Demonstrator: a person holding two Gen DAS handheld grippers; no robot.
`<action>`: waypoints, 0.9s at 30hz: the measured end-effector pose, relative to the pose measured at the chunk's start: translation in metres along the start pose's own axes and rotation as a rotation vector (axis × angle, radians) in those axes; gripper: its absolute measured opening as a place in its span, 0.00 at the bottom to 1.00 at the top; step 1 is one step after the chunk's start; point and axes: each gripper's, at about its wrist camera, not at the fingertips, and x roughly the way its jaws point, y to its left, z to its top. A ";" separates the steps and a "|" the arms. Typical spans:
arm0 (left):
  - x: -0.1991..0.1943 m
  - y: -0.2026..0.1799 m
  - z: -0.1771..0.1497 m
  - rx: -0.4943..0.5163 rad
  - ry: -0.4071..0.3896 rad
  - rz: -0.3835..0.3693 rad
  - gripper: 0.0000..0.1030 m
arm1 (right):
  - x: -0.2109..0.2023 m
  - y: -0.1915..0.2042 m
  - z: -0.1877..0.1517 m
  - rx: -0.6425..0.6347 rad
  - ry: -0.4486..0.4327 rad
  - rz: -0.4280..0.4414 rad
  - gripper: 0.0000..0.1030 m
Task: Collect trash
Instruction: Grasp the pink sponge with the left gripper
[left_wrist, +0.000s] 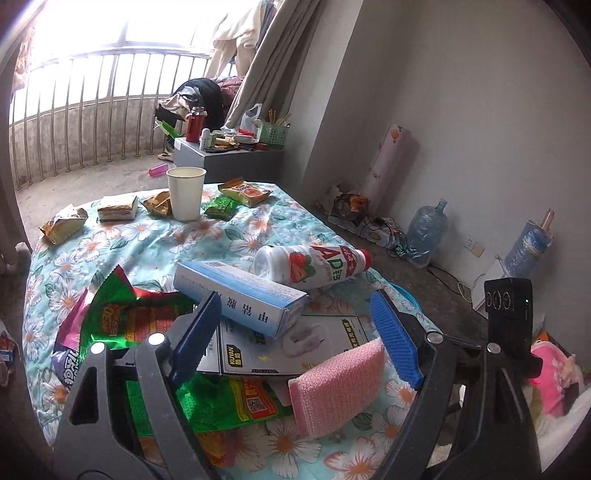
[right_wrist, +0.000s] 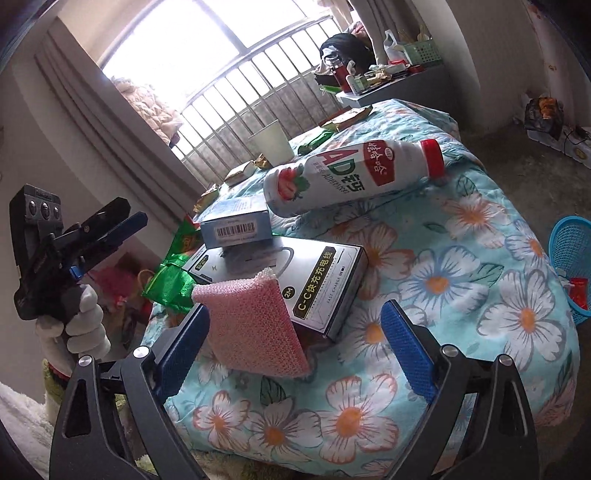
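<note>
On the floral-cloth worktop (right_wrist: 480, 236), one pink sponge (right_wrist: 255, 325) lies between the spread jaws of the right gripper (right_wrist: 295, 350), leaning on one cable box (right_wrist: 295, 273). The left gripper (left_wrist: 295, 332) is spread too. One yoghurt bottle (left_wrist: 314, 264), one paper cup (left_wrist: 185, 194). The blue basket (right_wrist: 569, 258) holds something red.

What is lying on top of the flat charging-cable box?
A light blue carton lies across the cable box's far end, and a pink sponge leans on its near corner. What lies beneath the box is mostly covered; only green wrappers show at its edge.
</note>
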 end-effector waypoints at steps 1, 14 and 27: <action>-0.001 -0.004 -0.004 0.018 0.004 -0.024 0.76 | 0.001 -0.002 0.000 0.007 0.002 -0.001 0.85; 0.047 -0.023 -0.052 0.096 0.215 -0.035 0.64 | 0.004 -0.036 0.007 0.190 0.009 0.120 0.52; 0.057 -0.010 -0.070 -0.022 0.280 -0.104 0.55 | 0.023 -0.044 0.000 0.261 0.053 0.214 0.28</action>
